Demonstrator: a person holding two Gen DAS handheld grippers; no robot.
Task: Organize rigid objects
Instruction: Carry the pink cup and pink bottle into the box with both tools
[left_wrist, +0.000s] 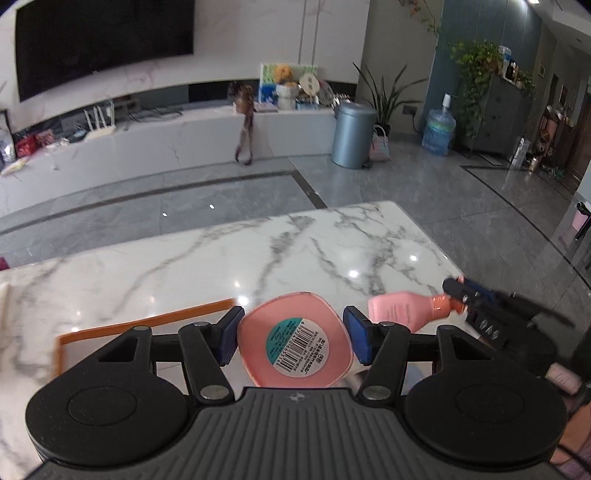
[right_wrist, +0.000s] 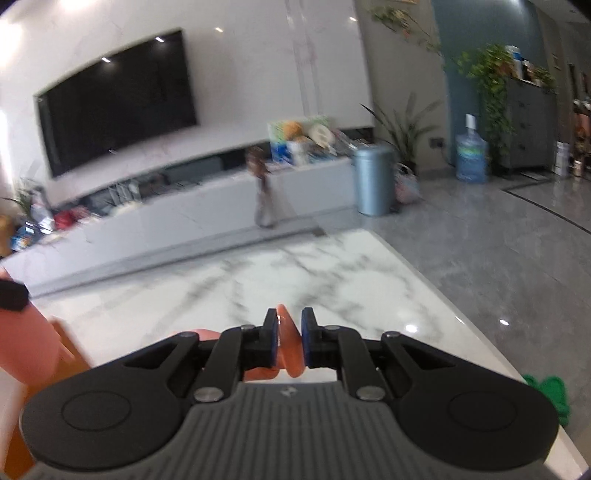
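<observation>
Both jaws clamp pink bottles: left gripper (left_wrist: 293, 334) grips one base-on (left_wrist: 293, 341), right gripper (right_wrist: 289, 341) pinches another's orange cap (right_wrist: 288, 343); carrying step, next lowering into the orange tray (left_wrist: 147, 321).

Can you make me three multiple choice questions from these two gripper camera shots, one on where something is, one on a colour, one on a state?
1. Where is the orange-rimmed tray?
A. on the white marble table
B. on the floor
C. on the TV bench

2. What colour is the round label on the base of the pink bottle in the left gripper?
A. yellow
B. teal and white
C. red

3. How does the right gripper stand?
A. wide open, nothing in it
B. resting on the table
C. shut on the orange cap of a second pink bottle

Answers: 1 A, its rim lies on the marble. 2 B, teal edge, white barcode patch. 3 C, the jaws pinch the cap; the left view shows that bottle lying sideways.
</observation>
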